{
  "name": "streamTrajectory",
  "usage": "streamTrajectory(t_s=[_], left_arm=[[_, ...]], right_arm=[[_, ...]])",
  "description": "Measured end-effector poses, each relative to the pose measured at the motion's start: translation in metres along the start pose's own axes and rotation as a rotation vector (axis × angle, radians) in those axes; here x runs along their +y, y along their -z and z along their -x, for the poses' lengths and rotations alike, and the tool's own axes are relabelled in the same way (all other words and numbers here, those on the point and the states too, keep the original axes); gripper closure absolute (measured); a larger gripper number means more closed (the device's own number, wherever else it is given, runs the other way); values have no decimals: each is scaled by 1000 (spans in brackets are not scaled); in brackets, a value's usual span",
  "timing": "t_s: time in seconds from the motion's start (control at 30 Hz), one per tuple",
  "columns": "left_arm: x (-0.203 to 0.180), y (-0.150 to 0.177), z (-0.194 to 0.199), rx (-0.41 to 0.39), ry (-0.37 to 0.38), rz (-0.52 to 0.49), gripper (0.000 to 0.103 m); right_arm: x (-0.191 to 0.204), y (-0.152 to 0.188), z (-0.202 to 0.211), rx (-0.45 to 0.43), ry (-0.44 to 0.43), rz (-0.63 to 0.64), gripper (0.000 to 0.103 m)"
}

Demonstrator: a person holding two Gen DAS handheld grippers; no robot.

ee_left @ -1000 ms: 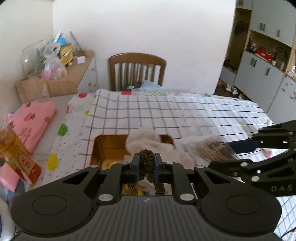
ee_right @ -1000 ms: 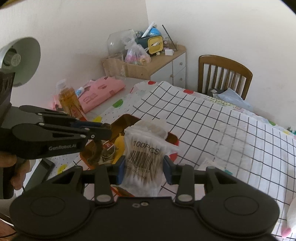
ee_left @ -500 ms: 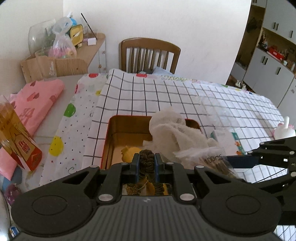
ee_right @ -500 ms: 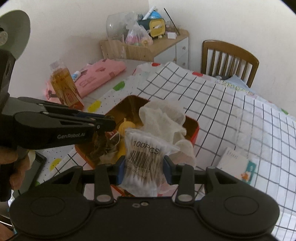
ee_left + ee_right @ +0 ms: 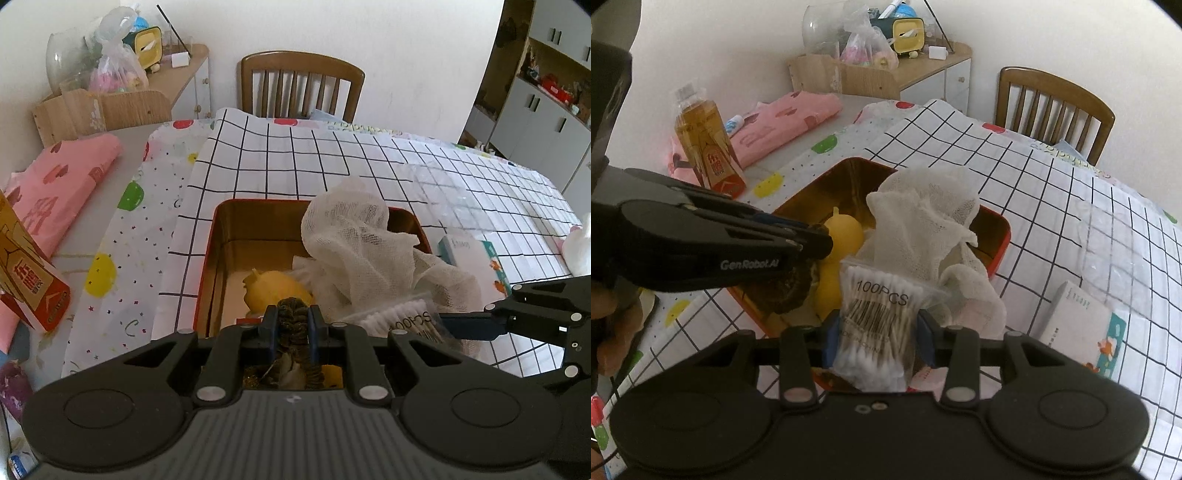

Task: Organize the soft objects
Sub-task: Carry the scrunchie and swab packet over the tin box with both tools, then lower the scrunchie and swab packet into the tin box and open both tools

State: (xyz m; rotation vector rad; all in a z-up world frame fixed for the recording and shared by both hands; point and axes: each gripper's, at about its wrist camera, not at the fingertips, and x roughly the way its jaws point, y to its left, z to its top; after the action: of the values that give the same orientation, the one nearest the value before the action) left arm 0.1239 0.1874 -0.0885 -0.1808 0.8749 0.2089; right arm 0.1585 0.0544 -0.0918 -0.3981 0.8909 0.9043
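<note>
A red tin box point(image 5: 209, 258) point(image 5: 1001, 243) with a gold inside sits on the checked tablecloth. It holds a white gauze cloth point(image 5: 354, 240) point(image 5: 923, 218) and a yellow soft toy point(image 5: 277, 286) point(image 5: 846, 232). My left gripper point(image 5: 292, 325) is shut on a brown scrunchie point(image 5: 291, 317) point(image 5: 786, 288) just above the box's near edge. My right gripper point(image 5: 877, 332) is shut on a clear bag of cotton swabs point(image 5: 879, 317) point(image 5: 402, 321) over the box's near right corner.
A small white tissue pack point(image 5: 472, 258) point(image 5: 1078, 325) lies right of the box. An amber bottle point(image 5: 705, 144) and a pink folded cloth point(image 5: 55, 177) sit to the left. A wooden chair point(image 5: 301, 85) stands behind the table. A white toy point(image 5: 580, 247) is at the far right.
Both grippers have moved down and closer to the tin box, each with its object still held. The box's inside and the yellow toy show more fully.
</note>
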Motion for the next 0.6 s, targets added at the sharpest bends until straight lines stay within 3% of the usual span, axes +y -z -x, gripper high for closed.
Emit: streamTrajectory(t_s=[0.6], left_arm=[[0, 2, -10, 19, 20, -3, 77]], right_arm=[[4, 6, -3, -14, 8, 49, 52]])
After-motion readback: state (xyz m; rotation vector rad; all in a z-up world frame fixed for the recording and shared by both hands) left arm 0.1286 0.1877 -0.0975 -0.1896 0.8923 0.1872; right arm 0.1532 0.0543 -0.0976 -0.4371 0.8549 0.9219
